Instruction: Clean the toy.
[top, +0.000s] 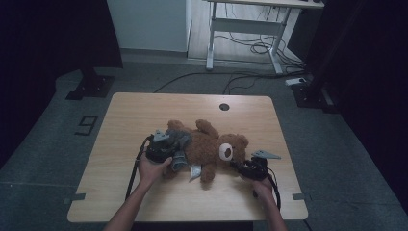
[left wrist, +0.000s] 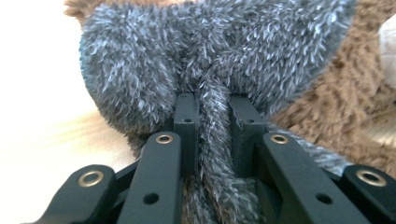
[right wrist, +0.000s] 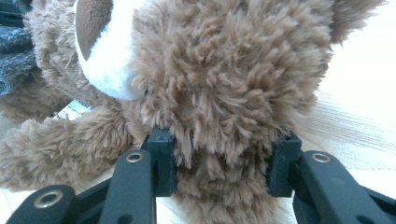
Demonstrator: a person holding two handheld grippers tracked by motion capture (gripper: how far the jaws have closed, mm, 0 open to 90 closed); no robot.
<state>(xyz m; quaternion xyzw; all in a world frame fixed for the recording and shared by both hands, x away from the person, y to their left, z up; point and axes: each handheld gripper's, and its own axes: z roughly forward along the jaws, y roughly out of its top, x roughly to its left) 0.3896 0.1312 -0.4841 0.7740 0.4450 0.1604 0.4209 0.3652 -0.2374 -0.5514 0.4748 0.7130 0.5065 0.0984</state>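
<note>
On the light wooden table [top: 144,110] the fluffy brown plush teddy bear [top: 211,144] lies between my grippers, light and floppy. My left gripper [left wrist: 212,109] pinches a fold of its fuzzy grey knitted garment [left wrist: 140,56], narrowly shut. My right gripper [right wrist: 224,161], partly open, clamps the bear's squashy head, the firmer hold.

A brown plush teddy bear [top: 207,147] lies on its back across the middle of the wooden table, its head with a white muzzle and dark nose turned toward the right side and its legs pointing left. A fuzzy grey garment [top: 179,143] covers its lower body, bunched around the hips, with one fold of the grey pile [left wrist: 212,135] drawn out into a narrow pinched ridge. One arm reaches up toward the far edge, the other stretches toward the near edge, where a pale tag lies beside it.
</note>
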